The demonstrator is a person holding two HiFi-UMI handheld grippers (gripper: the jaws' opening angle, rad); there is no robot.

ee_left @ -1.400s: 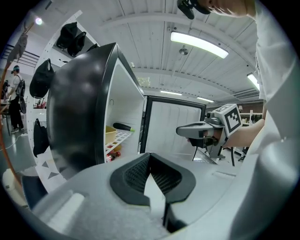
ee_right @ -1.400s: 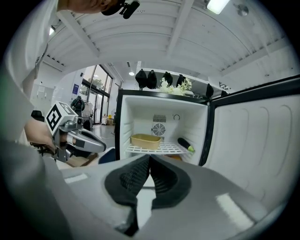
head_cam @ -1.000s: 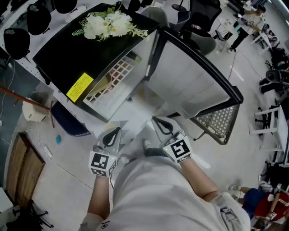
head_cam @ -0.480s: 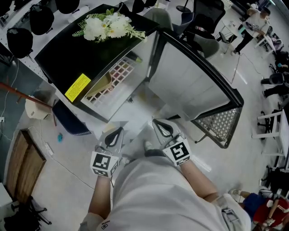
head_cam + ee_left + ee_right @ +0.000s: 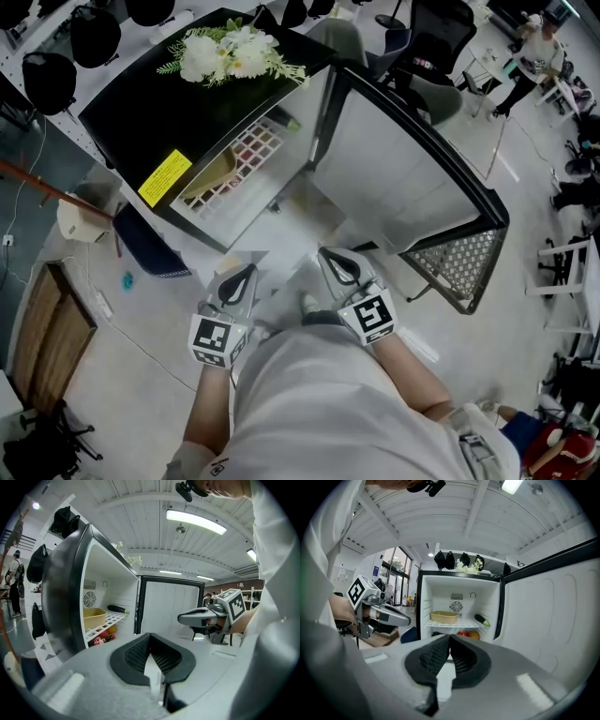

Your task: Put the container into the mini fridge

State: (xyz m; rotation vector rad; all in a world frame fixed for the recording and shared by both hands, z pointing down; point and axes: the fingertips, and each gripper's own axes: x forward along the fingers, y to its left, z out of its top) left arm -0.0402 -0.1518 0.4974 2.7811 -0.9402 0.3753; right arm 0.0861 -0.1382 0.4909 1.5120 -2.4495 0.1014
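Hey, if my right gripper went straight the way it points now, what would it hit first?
Likely the open fridge: the right gripper aims at the shelf front, just below the container. The way there looks free, though depth is hard to judge.

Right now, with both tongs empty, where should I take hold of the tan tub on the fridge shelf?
Take the tub by its near long rim, one tip inside, one outside, coming straight in through the open front. It sits upright and open-topped on the wire shelf, that wall facing you; the cucumber lies clear to its right.
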